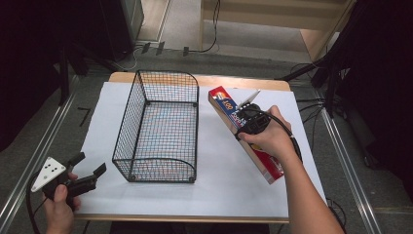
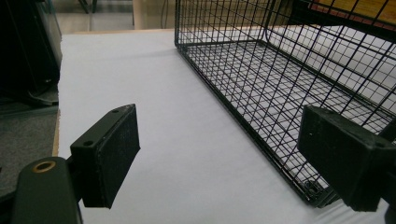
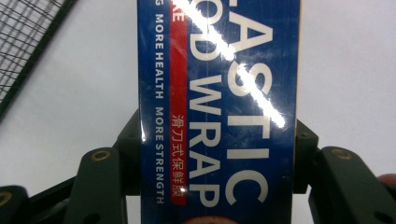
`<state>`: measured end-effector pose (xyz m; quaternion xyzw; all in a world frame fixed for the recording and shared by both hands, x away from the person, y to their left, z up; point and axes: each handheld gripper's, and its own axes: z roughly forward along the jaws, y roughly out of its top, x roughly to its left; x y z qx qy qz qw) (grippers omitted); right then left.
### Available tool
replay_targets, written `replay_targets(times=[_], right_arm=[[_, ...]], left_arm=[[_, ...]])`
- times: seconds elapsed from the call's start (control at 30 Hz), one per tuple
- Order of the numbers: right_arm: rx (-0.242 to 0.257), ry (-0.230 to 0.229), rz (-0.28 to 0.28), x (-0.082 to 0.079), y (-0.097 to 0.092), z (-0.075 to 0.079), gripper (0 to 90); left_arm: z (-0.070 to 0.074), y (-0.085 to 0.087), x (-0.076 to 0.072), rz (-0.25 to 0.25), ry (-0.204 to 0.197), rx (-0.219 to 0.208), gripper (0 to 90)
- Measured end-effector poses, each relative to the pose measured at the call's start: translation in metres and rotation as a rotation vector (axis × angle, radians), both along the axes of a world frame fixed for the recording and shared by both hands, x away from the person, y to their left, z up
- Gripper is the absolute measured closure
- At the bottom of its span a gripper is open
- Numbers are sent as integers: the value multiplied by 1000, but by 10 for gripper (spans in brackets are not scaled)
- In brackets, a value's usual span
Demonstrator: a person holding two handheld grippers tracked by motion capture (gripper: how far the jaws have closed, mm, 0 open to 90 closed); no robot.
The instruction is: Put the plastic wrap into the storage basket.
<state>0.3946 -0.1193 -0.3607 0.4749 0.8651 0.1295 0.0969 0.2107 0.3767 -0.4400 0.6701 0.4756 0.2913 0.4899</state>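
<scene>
Gripping the plastic wrap box (image 1: 246, 134) with my right claw (image 1: 247, 120), jaws clenched on its two long sides. In the right gripper view the box (image 3: 219, 107) runs straight up between the black jaws, blue face toward the camera, white lettering and a red stripe readable, glare streak across it. From the high view the box lies on a diagonal over the right half of the bench (image 1: 234, 195), red end far and left, other end near and right past my right hand (image 1: 270, 139). Whether the near end touches the white sheet (image 1: 219, 161) I cannot tell.

Wire basket (image 1: 158, 129) sits left of the box, near the middle of the sheet, long axis running near to far, open top, nothing inside. Box and basket are apart, a strip of white sheet between them.

Left claw (image 1: 90, 165) is released, jaws spread wide with nothing between them. It hovers at the near left corner of the bench, held in my left hand (image 1: 61, 207), grey three-cornered plate on top. In the left gripper view the basket's near corner (image 2: 317, 191) is just beside the right-hand jaw; contact unclear.
</scene>
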Motion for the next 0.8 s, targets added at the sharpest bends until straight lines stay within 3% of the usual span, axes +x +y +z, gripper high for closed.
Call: replay_targets(times=[0.33,0.8], right_arm=[[-2,-15,37,-5,6,10,427],[9,-19,78,-11,36,21,427]], left_arm=[[0,-1,0,-2,2,4,132],[0,-1,0,-3,1,6,133]])
